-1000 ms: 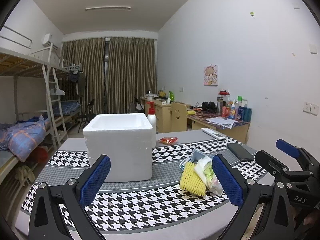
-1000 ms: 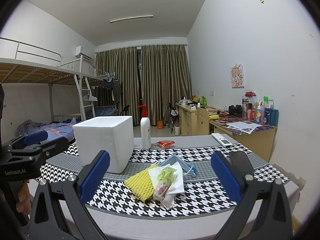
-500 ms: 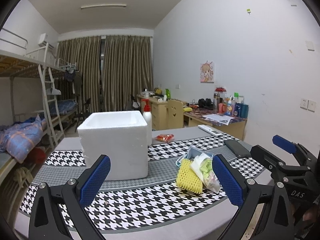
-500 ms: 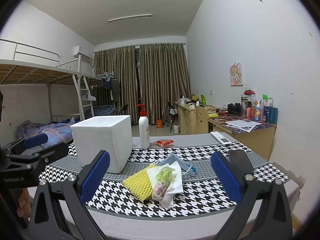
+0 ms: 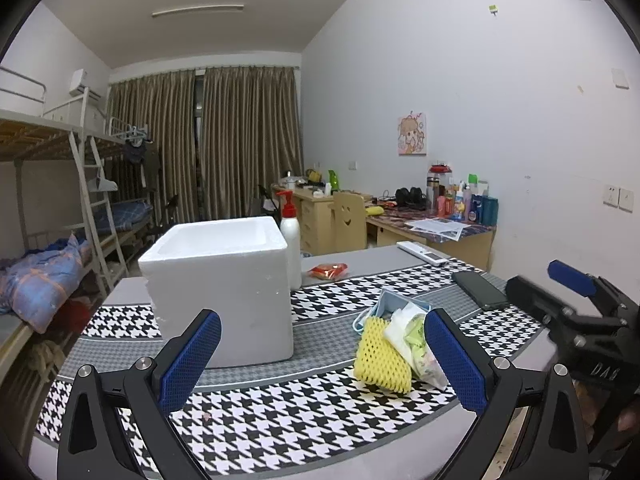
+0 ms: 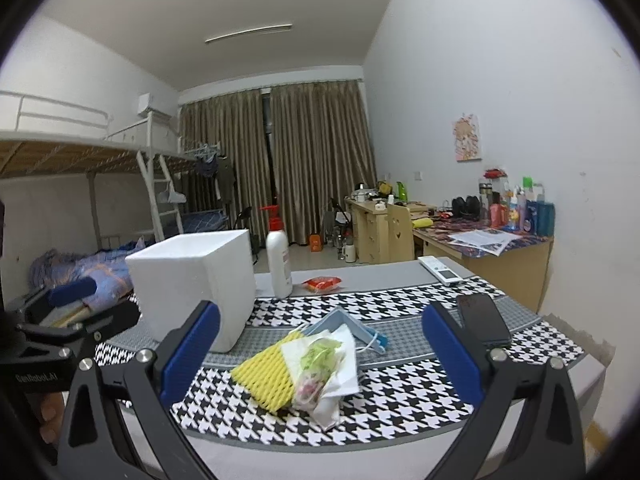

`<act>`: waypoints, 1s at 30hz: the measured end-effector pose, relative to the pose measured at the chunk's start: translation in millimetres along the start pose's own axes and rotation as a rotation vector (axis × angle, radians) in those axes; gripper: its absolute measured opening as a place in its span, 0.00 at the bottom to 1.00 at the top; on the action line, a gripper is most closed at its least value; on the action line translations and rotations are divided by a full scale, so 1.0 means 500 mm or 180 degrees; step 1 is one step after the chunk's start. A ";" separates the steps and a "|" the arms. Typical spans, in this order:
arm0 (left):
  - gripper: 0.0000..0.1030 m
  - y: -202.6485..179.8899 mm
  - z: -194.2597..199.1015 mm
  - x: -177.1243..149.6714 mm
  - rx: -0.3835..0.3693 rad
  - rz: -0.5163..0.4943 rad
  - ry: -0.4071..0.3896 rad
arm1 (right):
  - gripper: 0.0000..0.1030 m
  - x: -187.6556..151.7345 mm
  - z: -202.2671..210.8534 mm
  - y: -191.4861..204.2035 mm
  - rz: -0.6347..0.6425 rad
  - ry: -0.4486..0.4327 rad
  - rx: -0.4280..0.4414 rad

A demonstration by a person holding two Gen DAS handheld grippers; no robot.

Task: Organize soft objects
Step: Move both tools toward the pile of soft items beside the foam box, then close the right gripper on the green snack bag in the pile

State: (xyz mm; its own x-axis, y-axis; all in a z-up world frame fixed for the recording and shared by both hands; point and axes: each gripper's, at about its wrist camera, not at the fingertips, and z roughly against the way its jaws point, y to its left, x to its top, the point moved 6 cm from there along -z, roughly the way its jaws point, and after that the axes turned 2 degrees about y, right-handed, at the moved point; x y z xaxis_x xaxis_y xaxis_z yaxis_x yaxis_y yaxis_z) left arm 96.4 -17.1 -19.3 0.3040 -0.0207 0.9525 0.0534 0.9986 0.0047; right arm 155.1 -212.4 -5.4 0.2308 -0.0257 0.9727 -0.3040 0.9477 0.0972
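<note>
A yellow foam net sleeve [image 5: 381, 360] [image 6: 269, 372], a white tissue packet with green and pink print [image 5: 416, 346] [image 6: 320, 368] and a blue face mask [image 5: 390, 304] [image 6: 348, 326] lie piled on the houndstooth tablecloth [image 5: 280, 428]. An open white foam box [image 5: 224, 284] [image 6: 192, 276] stands to their left. My left gripper [image 5: 320, 364] is open and empty, above the table's near edge. My right gripper [image 6: 316, 360] is open and empty, with the pile showing between its fingers.
A white pump bottle [image 5: 291, 240] [image 6: 279, 258] stands behind the box, a red snack packet [image 5: 329, 270] beside it. A black phone [image 6: 482, 322] and a white remote [image 6: 440, 270] lie at the right. A bunk bed is at the left, desks behind.
Both grippers have moved slightly closer to the table and the pile; both stay open and empty.
</note>
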 end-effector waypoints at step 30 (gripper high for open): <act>0.99 -0.015 -0.170 -0.046 -0.0262 0.0029 0.0725 | 0.99 -0.047 -0.150 -0.029 0.0171 0.0731 -0.0043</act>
State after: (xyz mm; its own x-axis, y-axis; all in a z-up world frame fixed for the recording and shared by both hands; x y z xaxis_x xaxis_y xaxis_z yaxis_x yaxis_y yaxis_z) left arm 169.8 -28.4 -67.3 0.5110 -0.0317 0.8590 0.1243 0.9915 -0.0374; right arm 223.3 -201.8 -45.6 0.4192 0.0965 0.9028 -0.3096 0.9499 0.0422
